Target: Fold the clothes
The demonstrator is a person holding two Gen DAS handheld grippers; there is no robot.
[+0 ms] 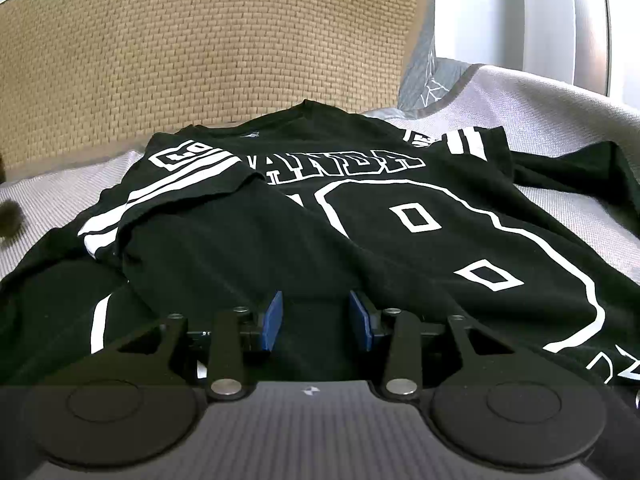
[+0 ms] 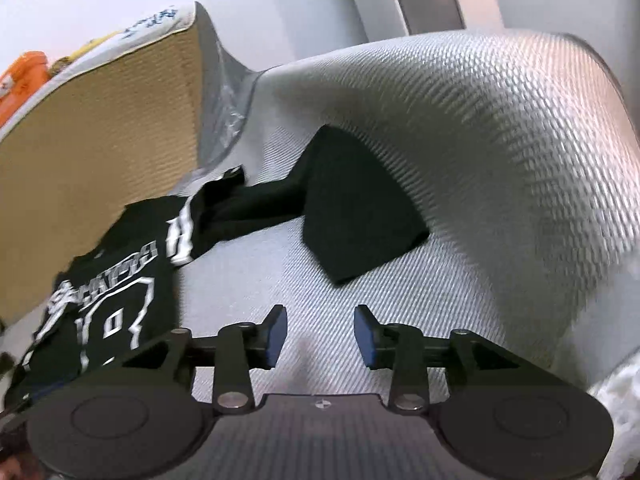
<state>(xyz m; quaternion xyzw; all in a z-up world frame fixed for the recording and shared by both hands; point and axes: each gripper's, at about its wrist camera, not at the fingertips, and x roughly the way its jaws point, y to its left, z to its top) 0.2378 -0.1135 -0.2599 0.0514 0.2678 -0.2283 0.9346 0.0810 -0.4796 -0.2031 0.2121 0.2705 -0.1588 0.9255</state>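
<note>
A grey, woven-textured sofa seat (image 1: 520,96) fills the scene, with a tan basket-weave cushion (image 1: 200,48) standing upright behind it and a pale wall beyond. Spread across the seat lies a black T-shirt (image 1: 360,216) printed with white block letters and a large outlined numeral; one striped sleeve is already turned inward over the chest on the left of the left wrist view. In the right wrist view the other sleeve (image 2: 360,208) still stretches out flat over the grey fabric, well away from the body of the shirt. The left tool (image 1: 316,320) sits low at the near edge of the shirt, its blue pads partly open with dark cloth lying between them — whether the pads actually press on the cloth cannot be told. The right tool (image 2: 320,336) hangs over bare sofa fabric, its jaws apart and holding nothing. The shirt looks like thin, soft jersey: light, limp, likely to sag and wrinkle when lifted, not fragile and not slippery on the rough weave. A sensible hold would be a pinch at the sleeve's outer hem or at a hem corner — gripping one layer only, so the fold carries over cleanly.
</note>
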